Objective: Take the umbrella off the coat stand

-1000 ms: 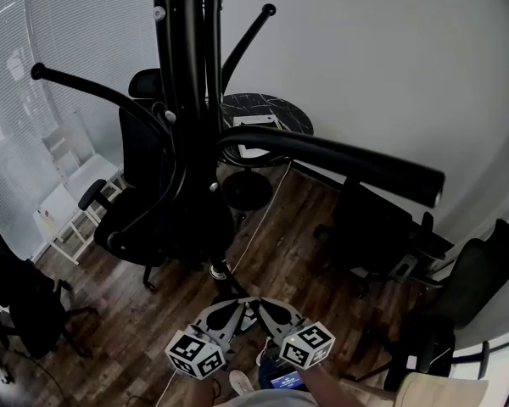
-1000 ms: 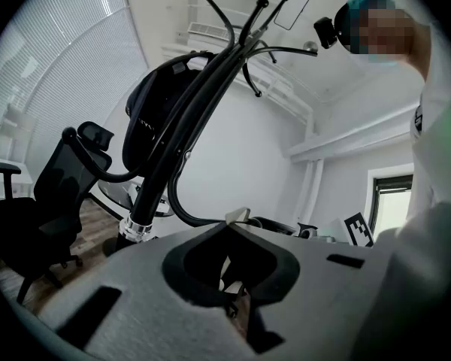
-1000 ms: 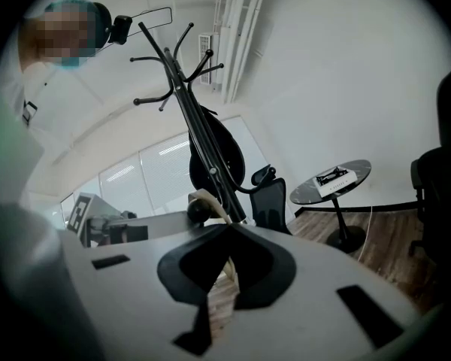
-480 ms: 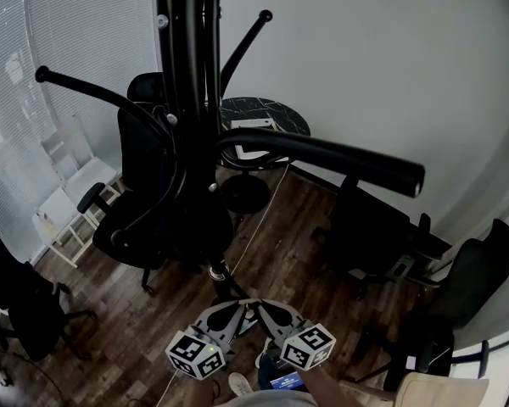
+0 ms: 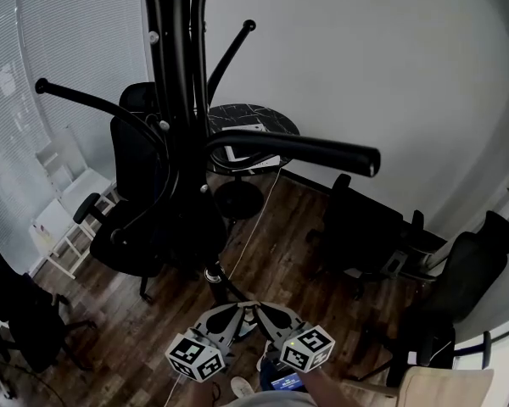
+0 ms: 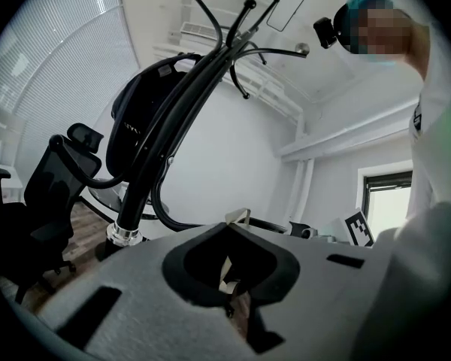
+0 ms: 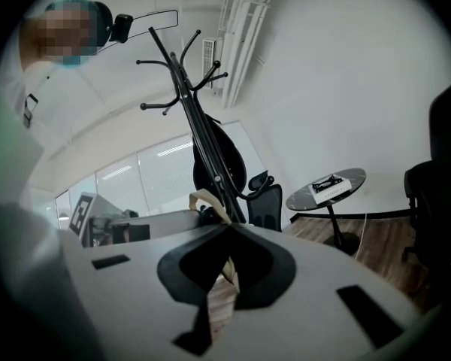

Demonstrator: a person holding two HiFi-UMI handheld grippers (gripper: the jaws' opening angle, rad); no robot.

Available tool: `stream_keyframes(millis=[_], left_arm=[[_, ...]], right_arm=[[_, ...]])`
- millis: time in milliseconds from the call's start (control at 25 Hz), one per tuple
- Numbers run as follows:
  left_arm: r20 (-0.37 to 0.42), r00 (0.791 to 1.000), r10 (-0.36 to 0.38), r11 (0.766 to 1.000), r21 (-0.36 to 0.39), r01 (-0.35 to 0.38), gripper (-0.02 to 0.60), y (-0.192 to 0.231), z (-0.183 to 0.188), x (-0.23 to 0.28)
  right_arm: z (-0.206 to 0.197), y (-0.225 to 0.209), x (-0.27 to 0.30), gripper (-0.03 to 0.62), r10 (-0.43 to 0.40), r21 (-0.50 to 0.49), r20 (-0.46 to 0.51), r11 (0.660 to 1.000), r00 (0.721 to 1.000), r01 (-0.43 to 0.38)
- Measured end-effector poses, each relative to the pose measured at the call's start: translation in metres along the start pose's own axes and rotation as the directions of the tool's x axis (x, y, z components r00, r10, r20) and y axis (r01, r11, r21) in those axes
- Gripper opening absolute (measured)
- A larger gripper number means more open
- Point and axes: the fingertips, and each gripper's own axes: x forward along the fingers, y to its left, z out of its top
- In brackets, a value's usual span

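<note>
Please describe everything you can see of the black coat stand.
The coat stand is black and looks like metal: several thin tubes bundled into an upright pole, spreading at the top into curved arms with ball tips. A shiny collar rings it low down. It stands on the wood floor; a bulky black item hangs on it.

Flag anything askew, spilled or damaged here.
Nothing stands out. The coat stand looks intact, a dark bundle hangs from it, and the wood floor shows no spill. The left gripper and right gripper are shut and empty.
</note>
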Motion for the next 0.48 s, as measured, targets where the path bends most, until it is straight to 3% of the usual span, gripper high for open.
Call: stream_keyframes(millis=[480], left_arm=[[0.003,0.999,-0.035,0.999,0.001,0.035,0.020,-0.014,-0.001,-0.010]], right_arm=[[0.001,0.013,-0.018,0.014,-0.035,-0.032,0.028,0.999,0.999,0.036]])
